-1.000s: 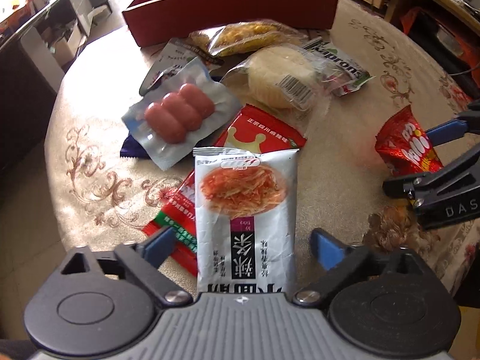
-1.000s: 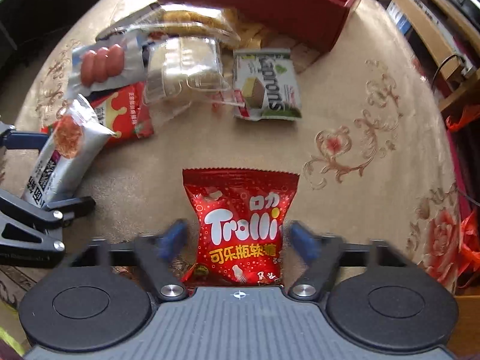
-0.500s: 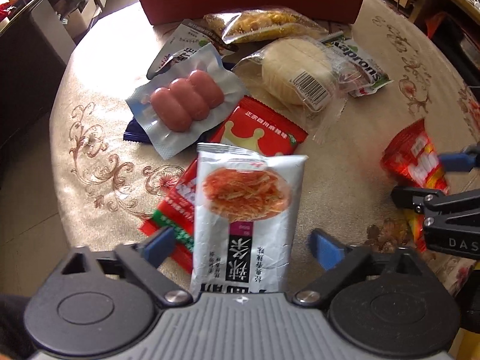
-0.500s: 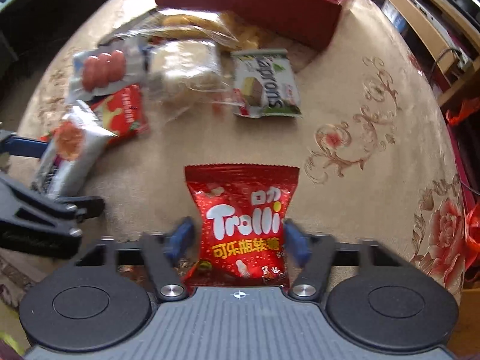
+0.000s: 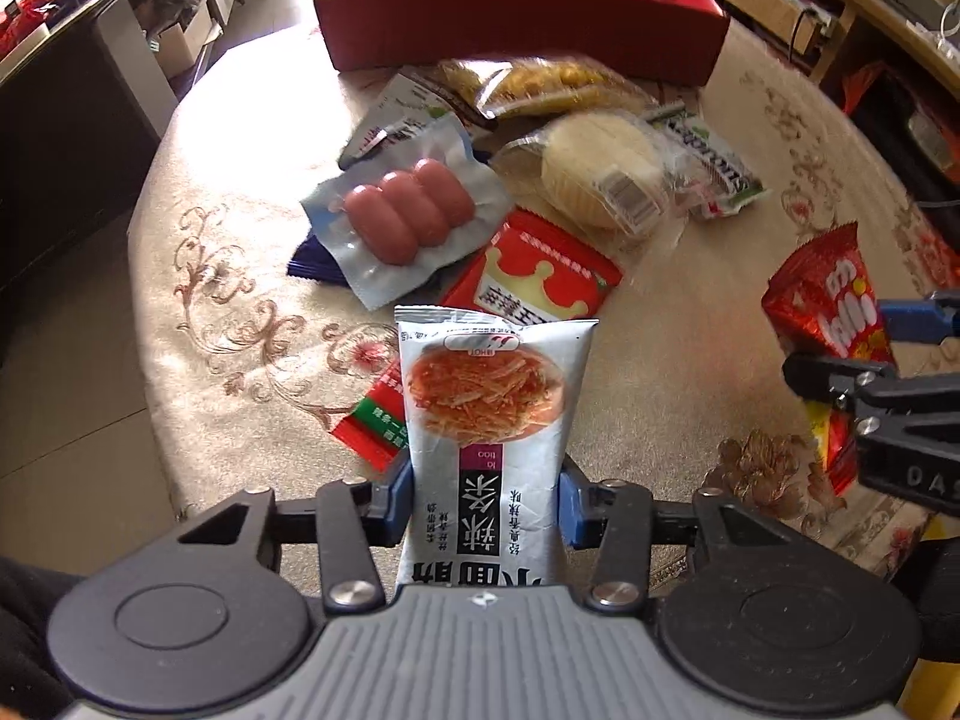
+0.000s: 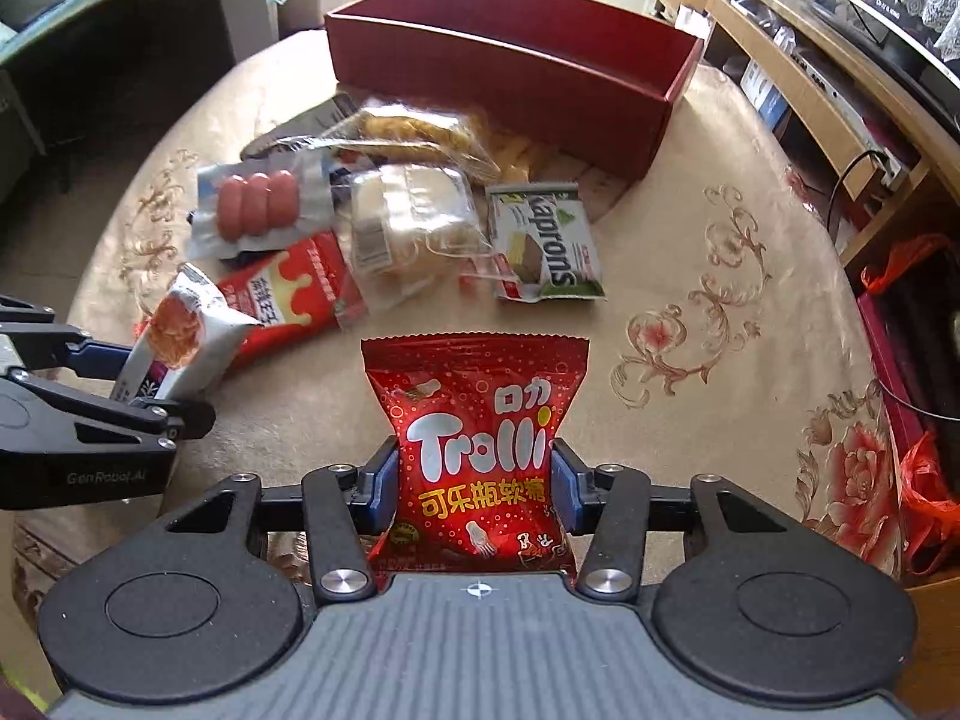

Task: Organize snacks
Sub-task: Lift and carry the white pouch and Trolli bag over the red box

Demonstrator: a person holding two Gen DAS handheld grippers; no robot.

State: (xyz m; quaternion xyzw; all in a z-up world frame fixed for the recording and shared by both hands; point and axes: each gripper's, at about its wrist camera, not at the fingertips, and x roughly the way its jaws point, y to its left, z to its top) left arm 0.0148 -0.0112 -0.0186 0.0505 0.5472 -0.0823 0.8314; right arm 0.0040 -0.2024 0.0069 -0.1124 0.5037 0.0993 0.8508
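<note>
My left gripper (image 5: pixel 486 498) is shut on a silver pickle packet (image 5: pixel 489 414) and holds it above the table; the packet also shows in the right wrist view (image 6: pixel 180 348). My right gripper (image 6: pixel 474 480) is shut on a red Trolli gummy bag (image 6: pixel 480 450), also seen at the right of the left wrist view (image 5: pixel 834 312). A red box (image 6: pixel 510 78) stands open at the far side of the table. Between box and grippers lie a sausage pack (image 5: pixel 408 210), a wrapped bun (image 5: pixel 600 174), a Kaprons wafer pack (image 6: pixel 546 240), a red crown packet (image 5: pixel 540 276) and a yellow snack bag (image 5: pixel 552 84).
The round table (image 6: pixel 720 276) has a beige floral cloth. A dark cabinet (image 5: pixel 72 108) stands to the left, a wooden shelf unit (image 6: pixel 810 78) to the right. A red plastic bag (image 6: pixel 924 480) hangs off the table's right edge.
Both grippers have closed on their packets, the fingers now pressing the sides. Both have lifted and moved a little toward the red box.
</note>
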